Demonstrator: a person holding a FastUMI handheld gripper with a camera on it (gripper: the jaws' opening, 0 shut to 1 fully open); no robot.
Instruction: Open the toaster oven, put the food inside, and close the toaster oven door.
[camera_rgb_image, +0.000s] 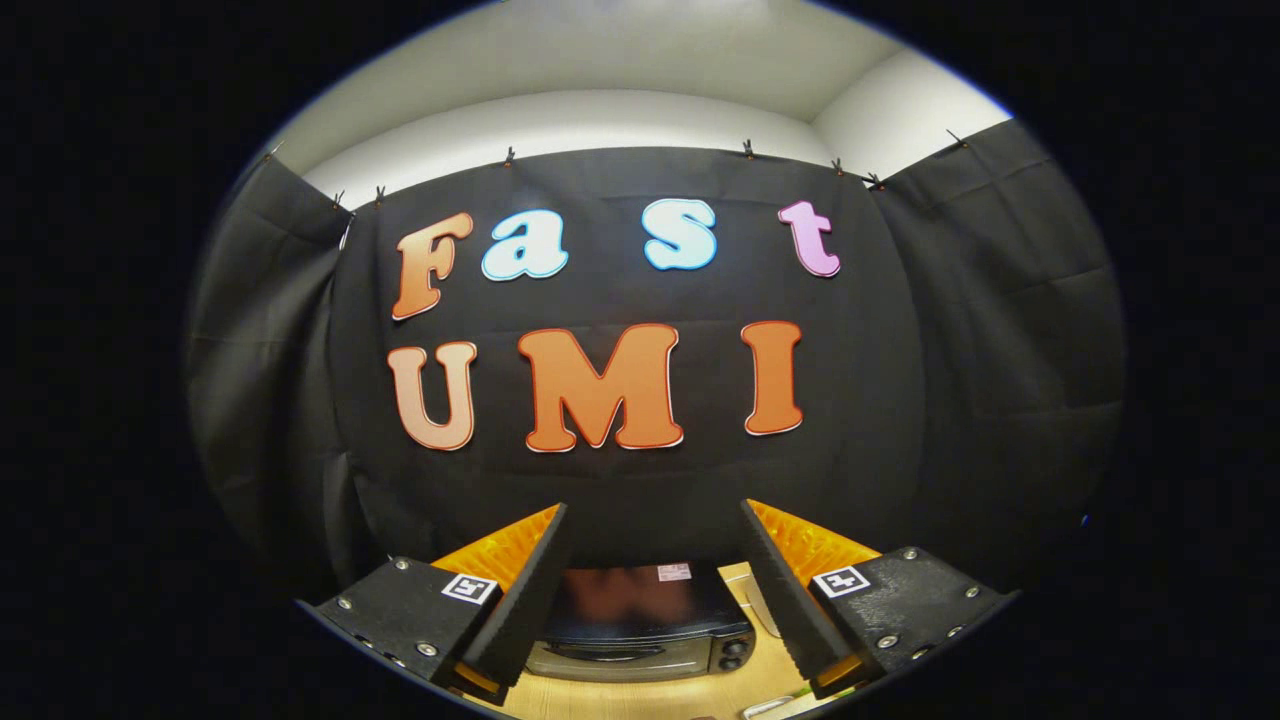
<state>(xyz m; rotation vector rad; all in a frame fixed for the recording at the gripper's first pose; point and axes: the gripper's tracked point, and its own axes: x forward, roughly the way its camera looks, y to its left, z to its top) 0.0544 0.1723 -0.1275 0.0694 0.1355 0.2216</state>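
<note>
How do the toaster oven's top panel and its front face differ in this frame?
The toaster oven's top panel is dark, glossy and mirrors a blurred reddish patch, with a small label near its back; the front face is lighter and metallic, with a handle and two knobs at its right end. Both lie between and beyond the open gripper's fingers, on the wooden table.

Toaster oven (640, 625) sides hidden behind tool (655, 590) fingers; door state unclear.
</note>
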